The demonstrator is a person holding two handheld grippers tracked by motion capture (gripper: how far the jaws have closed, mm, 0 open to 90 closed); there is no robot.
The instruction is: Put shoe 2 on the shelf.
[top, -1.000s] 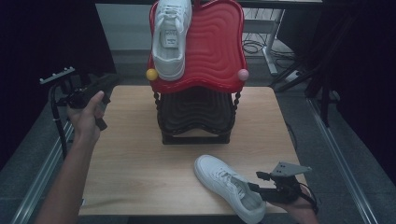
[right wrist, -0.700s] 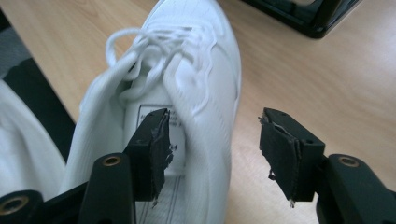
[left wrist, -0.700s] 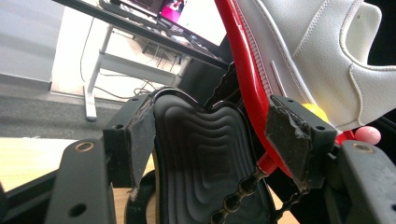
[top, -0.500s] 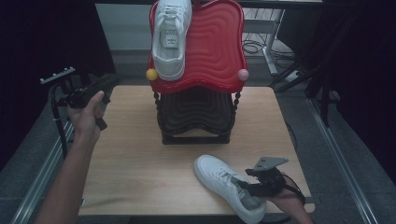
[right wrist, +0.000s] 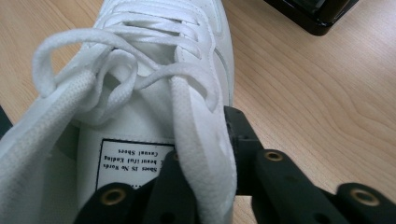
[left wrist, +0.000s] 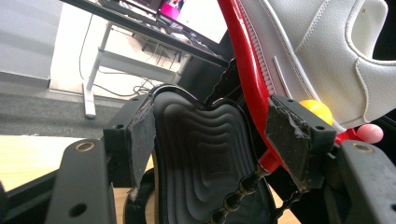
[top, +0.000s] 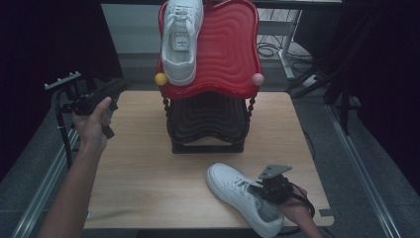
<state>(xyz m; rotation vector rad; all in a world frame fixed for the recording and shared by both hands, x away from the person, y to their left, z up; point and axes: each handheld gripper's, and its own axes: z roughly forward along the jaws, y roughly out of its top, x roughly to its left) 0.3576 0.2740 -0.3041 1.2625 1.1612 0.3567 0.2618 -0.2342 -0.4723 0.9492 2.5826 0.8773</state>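
A dim room surrounds a light wooden table [top: 148, 198], with a two-tier shoe rack at its far middle: a red upper shelf [top: 223, 54] above a black lower shelf [top: 208, 119]. One white sneaker [top: 182, 37] rests on the left half of the red shelf. The second white sneaker [top: 242, 196] lies on the table near the right front corner, toe pointing far-left. The right gripper [top: 265, 191] has just been closing and now clamps the side wall of this shoe's collar, one jaw inside the opening, one outside. The left gripper [top: 111, 91] hovers at the table's far left edge, jaws spread and grasping nothing.
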